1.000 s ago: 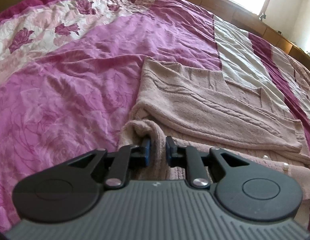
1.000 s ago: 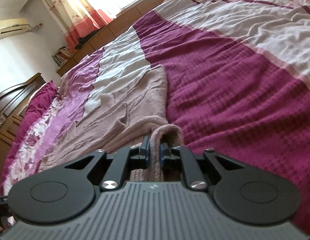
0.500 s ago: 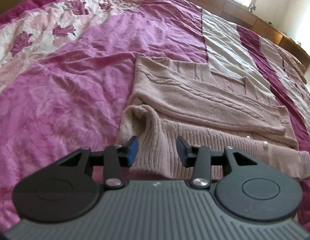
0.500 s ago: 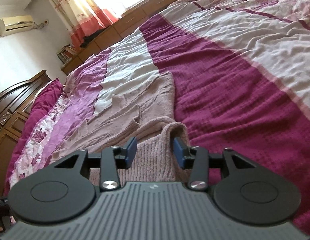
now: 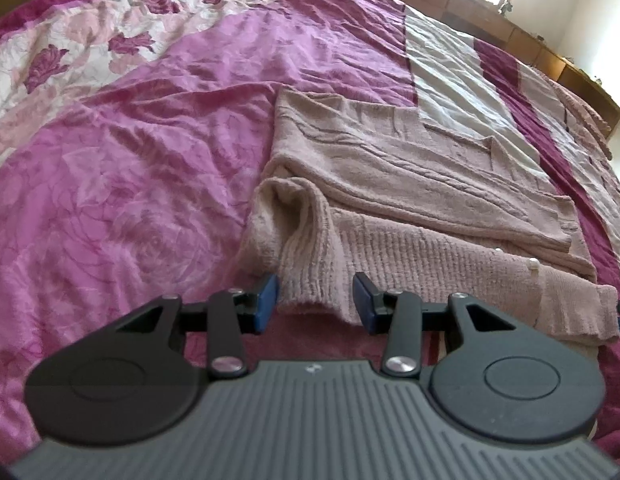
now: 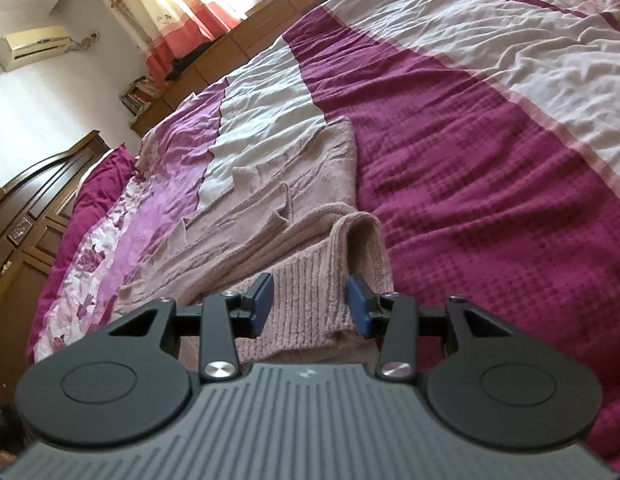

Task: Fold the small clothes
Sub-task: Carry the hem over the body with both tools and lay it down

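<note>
A dusty-pink knitted cardigan (image 5: pixel 390 184) lies folded on the bed, its ribbed hem (image 5: pixel 430 256) toward me with small pearl buttons. My left gripper (image 5: pixel 316 304) is open, its blue pads either side of the hem's left corner, which stands in a loose ridge. In the right wrist view the same cardigan (image 6: pixel 269 208) lies ahead. My right gripper (image 6: pixel 308 304) is open around the hem's right corner (image 6: pixel 362 240), which stays humped up.
The bed is covered by a magenta, pink and cream quilt (image 5: pixel 129 128) with a floral panel at the far left. A dark wooden headboard (image 6: pixel 25 208) stands at the left, a wooden ledge (image 6: pixel 245 36) under a curtained window beyond.
Both grippers were shut on the hem corners a second ago. They have opened, let go of the cloth and drawn back a little; the corners now rest on the bed.
</note>
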### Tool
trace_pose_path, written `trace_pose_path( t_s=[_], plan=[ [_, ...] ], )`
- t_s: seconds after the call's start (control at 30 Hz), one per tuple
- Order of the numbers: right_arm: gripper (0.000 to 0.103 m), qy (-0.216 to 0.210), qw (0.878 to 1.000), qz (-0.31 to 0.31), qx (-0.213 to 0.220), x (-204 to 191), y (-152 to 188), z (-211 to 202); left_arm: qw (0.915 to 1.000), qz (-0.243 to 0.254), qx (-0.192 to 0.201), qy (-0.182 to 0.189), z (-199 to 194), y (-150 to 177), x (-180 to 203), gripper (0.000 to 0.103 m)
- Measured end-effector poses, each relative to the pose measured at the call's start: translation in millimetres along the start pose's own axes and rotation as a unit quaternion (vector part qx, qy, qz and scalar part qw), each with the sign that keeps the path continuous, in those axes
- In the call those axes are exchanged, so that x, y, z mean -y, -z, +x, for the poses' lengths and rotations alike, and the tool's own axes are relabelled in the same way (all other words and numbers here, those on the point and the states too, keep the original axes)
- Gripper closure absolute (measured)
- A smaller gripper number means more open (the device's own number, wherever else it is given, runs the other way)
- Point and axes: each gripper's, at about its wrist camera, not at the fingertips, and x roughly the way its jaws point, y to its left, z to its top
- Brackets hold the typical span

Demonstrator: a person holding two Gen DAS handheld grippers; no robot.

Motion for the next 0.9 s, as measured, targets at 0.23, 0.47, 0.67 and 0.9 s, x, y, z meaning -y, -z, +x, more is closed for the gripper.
trace_pose_path(
  t_s=[0.23, 0.47, 0.67, 0.9],
  plan=[
    [0.054, -0.004, 1.0, 0.0, -0.019, -0.5, 6.0, 11.8, 0.9998, 0.005, 0.003, 0.019, 6.9, -2.3, 5.0, 0.059],
    [0.054, -0.005, 1.0, -0.005, -0.022, -2.3, 5.1, 21.4, 0.9996, -0.019, -0.008, 0.018, 23.4, -8.1, -0.1, 0.059],
    [0.054, 0.003, 0.999, -0.013, -0.034, -2.0, 8.5, 31.8, 0.9993, -0.027, -0.014, 0.023, 34.7, -7.4, -3.0, 0.06],
    [0.055, 0.004, 0.999, -0.021, -0.038, 0.9, 12.5, 38.1, 0.9997, -0.007, -0.016, 0.019, 41.5, -3.9, 1.4, 0.06]
  ],
)
